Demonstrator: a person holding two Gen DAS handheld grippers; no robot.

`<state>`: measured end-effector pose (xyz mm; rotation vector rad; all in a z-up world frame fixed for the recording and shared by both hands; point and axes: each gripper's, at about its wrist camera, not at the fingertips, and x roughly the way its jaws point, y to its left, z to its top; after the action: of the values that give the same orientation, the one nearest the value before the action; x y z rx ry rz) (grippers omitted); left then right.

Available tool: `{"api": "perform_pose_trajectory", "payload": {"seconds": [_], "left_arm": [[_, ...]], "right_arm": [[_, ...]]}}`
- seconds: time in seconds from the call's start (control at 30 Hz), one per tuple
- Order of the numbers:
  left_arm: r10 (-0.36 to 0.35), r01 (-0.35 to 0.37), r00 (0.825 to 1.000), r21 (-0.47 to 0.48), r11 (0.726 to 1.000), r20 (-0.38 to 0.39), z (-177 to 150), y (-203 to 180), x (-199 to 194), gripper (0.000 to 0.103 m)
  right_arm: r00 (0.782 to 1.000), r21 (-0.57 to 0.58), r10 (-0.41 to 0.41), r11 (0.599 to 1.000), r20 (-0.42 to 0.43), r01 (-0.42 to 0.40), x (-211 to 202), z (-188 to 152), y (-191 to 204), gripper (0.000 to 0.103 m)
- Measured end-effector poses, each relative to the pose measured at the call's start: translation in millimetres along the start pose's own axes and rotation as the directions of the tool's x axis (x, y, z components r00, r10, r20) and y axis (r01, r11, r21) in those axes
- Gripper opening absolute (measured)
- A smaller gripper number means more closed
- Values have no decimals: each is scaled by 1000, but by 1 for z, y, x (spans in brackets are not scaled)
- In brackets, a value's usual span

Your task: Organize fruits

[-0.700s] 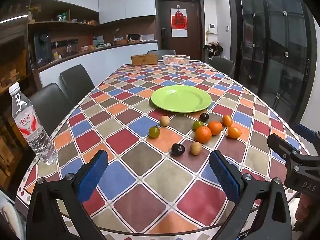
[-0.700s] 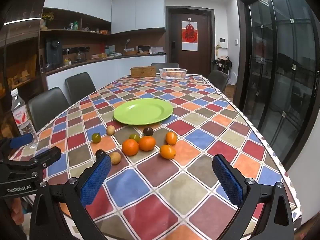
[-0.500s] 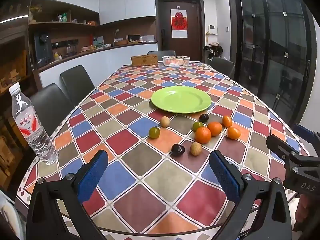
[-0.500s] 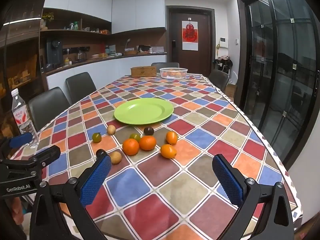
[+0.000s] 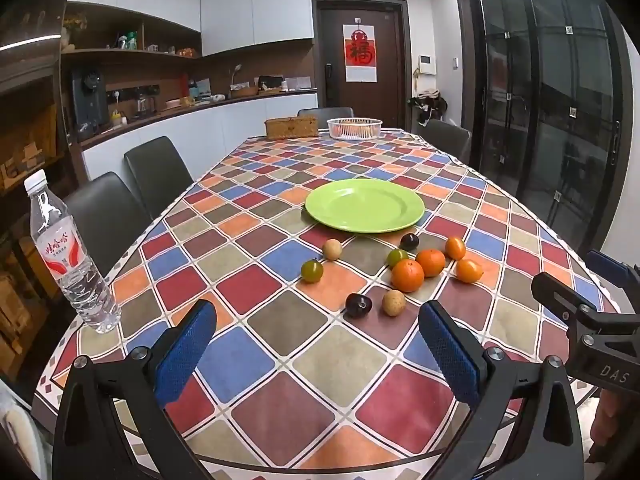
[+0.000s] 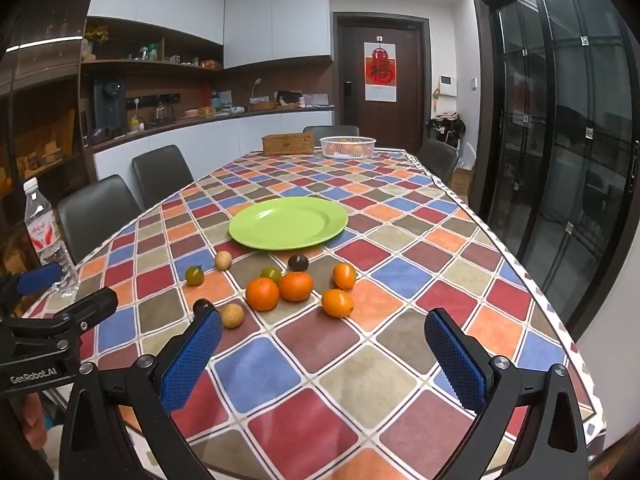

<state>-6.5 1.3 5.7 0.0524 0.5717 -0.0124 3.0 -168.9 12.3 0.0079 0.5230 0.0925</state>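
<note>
Both grippers, left and right, hang released and empty, unmoved since a moment ago; the fruits lie untouched just before the green plate, sorting unstarted.

The left gripper and right gripper have black frames with silver screws, blue textured pads, and white lettering, possibly "GenRobot.AI" and "DAS".

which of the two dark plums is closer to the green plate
The dark plum just off the plate's near rim; the other plum lies nearer the grippers, beside a tan fruit.
</note>
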Motion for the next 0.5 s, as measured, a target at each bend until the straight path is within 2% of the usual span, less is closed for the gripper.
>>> {"api": "perform_pose_trajectory", "payload": {"seconds": [0.5], "left_arm": [[3,-3,1000,1,1000,18,1,1,-3,103]], "right_arm": [[1000,0,-1,1000,1,1,0,0,0,102]]}}
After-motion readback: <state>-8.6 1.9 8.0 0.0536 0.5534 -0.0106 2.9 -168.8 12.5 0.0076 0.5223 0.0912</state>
